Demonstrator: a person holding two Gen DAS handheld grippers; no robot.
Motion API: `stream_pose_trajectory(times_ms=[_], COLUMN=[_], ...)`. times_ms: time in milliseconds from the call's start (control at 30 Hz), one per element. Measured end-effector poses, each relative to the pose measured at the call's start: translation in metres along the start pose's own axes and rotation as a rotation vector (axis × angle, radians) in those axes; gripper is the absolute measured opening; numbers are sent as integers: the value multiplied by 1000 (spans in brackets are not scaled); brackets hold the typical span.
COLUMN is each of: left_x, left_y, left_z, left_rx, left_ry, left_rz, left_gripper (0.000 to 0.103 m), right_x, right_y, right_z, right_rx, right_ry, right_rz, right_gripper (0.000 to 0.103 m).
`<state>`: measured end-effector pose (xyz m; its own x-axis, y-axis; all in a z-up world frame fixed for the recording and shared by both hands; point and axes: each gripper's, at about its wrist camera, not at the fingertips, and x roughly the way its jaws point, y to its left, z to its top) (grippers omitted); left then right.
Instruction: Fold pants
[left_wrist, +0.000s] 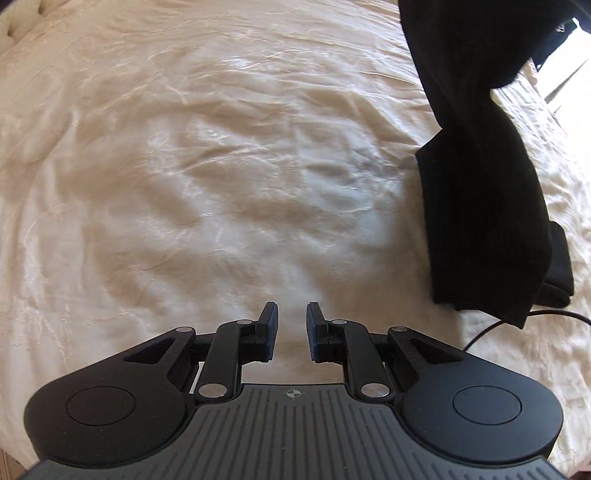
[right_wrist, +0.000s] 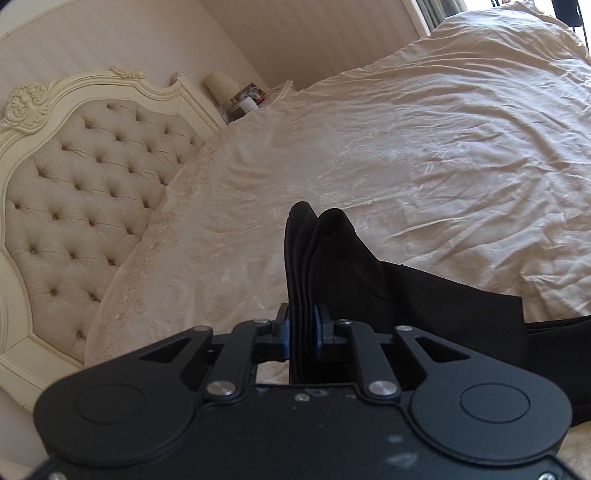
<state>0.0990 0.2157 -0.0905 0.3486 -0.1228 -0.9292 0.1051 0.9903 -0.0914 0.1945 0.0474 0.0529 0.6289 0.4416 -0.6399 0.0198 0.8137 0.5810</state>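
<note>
One cream-quilted bed (left_wrist: 184, 147), with a tufted headboard (right_wrist: 74, 192) at its end. One pair of black pants (left_wrist: 484, 206), partly lifted off the quilt, long axis running up and away, lying to the right of the left gripper (left_wrist: 291, 332). Two grippers: right gripper (right_wrist: 302, 332) clenched on several bunched layers of pants, plainly the nearer; left one empty, fingers narrowly parted, nothing between them.

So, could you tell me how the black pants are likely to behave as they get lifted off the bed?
Probably floppy: the pants hang twisted. Likely light, since the right tongs pinch several layers. May slide on the smooth bedspread.
</note>
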Motion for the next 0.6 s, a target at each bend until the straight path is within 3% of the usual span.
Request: stream_pose_trajectory(times_ms=[167,367,467,600], left_x=[2,7,9,12], left_y=[36,45,39,18], left_z=[2,9,13,19], left_rx=[-18,7,21,51], left_ry=[22,34,27,14], left_rz=[39,56,46,29], left_gripper=[16,16,16,16], right_x=[57,71,48,-10], right_y=[47,39,9,-72], right_z=[-12,-16,-7,2], right_rx=[-30,9,38,92], right_ry=[58,68,55,35], right_rz=[12,1,-12,-82], right_gripper=[13,14,13,13])
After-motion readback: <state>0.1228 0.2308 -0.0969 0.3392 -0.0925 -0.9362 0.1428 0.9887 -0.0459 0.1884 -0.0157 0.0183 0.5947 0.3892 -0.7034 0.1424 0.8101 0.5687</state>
